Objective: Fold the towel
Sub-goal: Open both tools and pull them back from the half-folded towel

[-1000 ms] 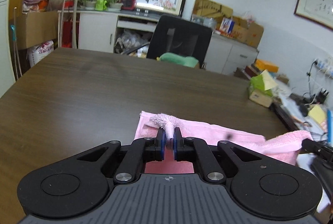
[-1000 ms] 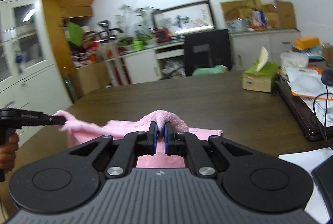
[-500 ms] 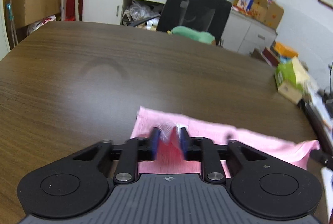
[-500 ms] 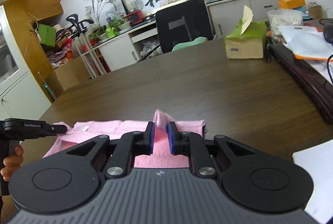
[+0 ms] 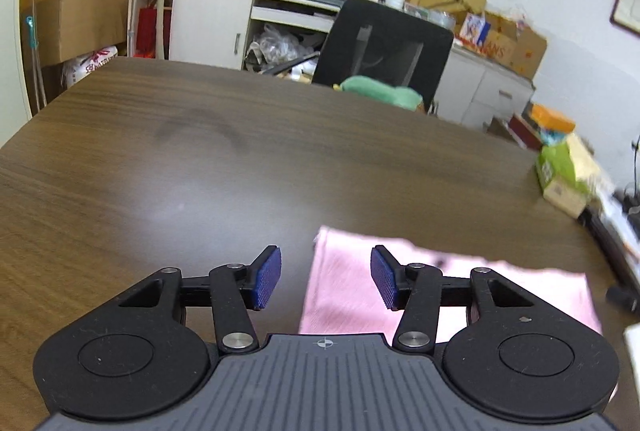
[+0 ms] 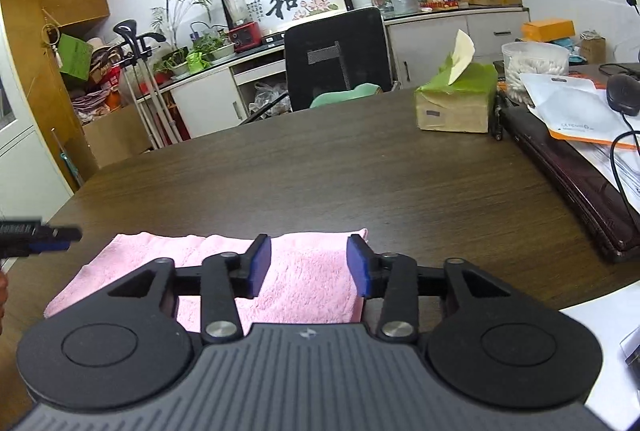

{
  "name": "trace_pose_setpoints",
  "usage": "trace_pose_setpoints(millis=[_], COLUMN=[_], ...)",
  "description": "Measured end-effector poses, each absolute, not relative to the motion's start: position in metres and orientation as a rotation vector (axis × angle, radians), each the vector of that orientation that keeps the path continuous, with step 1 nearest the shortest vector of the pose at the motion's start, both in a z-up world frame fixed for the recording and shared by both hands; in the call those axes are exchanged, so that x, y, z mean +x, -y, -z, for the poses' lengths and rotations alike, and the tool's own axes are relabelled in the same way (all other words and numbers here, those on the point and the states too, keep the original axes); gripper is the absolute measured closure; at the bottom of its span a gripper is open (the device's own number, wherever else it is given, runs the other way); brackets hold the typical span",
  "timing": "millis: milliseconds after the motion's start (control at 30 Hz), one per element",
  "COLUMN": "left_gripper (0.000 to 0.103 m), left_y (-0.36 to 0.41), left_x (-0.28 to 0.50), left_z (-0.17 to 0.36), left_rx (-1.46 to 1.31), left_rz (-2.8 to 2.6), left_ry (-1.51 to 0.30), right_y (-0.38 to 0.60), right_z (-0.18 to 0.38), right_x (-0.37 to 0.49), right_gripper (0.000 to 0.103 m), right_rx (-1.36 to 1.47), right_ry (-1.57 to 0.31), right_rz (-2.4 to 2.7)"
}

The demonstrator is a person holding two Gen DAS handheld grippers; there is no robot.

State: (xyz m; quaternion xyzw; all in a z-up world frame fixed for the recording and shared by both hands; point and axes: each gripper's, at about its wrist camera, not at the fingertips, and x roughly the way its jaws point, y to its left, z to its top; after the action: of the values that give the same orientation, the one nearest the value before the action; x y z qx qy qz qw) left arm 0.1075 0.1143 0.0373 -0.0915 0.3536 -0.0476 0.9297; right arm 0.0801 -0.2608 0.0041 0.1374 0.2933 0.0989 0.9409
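Pink towel (image 6: 308, 275) flat on the table (image 6: 360, 175), one fold seemingly made.
My left jaws (image 5: 325, 283) and right jaws (image 6: 307, 266) gape empty above it; further folds look due.

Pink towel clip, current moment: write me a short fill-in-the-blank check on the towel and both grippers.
1. The pink towel lies flat on the dark wooden ____.
2. The jaws of the right gripper are ____, with nothing held between them.
3. The left gripper holds ____ between its blue pads.
4. On the table beyond the towel stands a green ____ box with one sheet sticking up.

Missing words: table; open; nothing; tissue
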Motion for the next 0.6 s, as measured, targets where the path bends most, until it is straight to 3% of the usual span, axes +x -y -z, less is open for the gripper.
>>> trace_pose_setpoints(millis=[100, 367, 600], left_gripper=[0.047, 0.046, 0.041], left_y=[-0.111, -0.099, -0.090], left_x=[0.103, 0.110, 0.105], left_z=[-0.026, -0.022, -0.019], left_rx=[-0.145, -0.081, -0.020], left_rz=[0.115, 0.138, 0.109], left_ry=[-0.744, -0.780, -0.759], right_y=[0.257, 0.234, 0.238], right_z=[-0.031, -0.014, -0.022], right_x=[0.065, 0.061, 0.061], right_gripper=[0.059, 0.059, 0.057], right_rx=[0.274, 0.225, 0.203], right_ry=[-0.612, -0.748, -0.728], right_rz=[-0.225, -0.385, -0.393])
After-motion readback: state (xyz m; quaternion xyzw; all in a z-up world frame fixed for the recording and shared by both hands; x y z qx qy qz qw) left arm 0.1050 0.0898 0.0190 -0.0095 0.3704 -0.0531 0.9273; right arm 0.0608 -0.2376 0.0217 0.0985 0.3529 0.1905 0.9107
